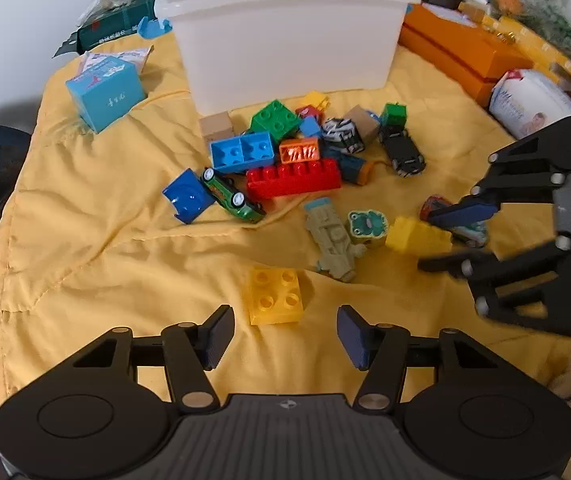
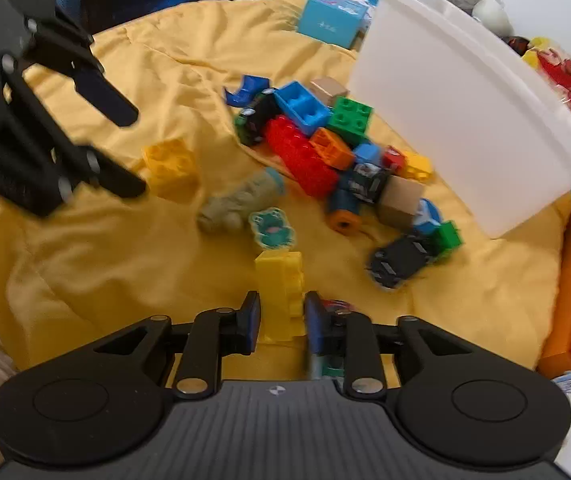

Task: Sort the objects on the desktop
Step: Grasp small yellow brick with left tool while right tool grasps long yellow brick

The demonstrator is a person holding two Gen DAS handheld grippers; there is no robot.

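Toys lie scattered on a yellow cloth [image 1: 105,264] in front of a white bin [image 1: 285,40]. My left gripper [image 1: 285,334] is open, and a square yellow brick [image 1: 275,296] lies just ahead of its fingertips, untouched. My right gripper [image 2: 281,320] has its pads against both sides of a long yellow brick [image 2: 281,288] that rests on the cloth. In the left wrist view this right gripper [image 1: 425,240] comes in from the right around that long yellow brick [image 1: 417,236]. In the right wrist view the left gripper [image 2: 135,152] hovers beside the square yellow brick [image 2: 171,164].
A pile with a red brick [image 1: 293,178], blue brick [image 1: 241,152], green brick [image 1: 275,120], green car [image 1: 233,196] and black car [image 1: 401,150] lies before the bin. A frog piece [image 1: 367,226] and grey-green toy [image 1: 331,240] sit nearer. A light blue box [image 1: 105,92] stands left, an orange box [image 1: 457,52] right.
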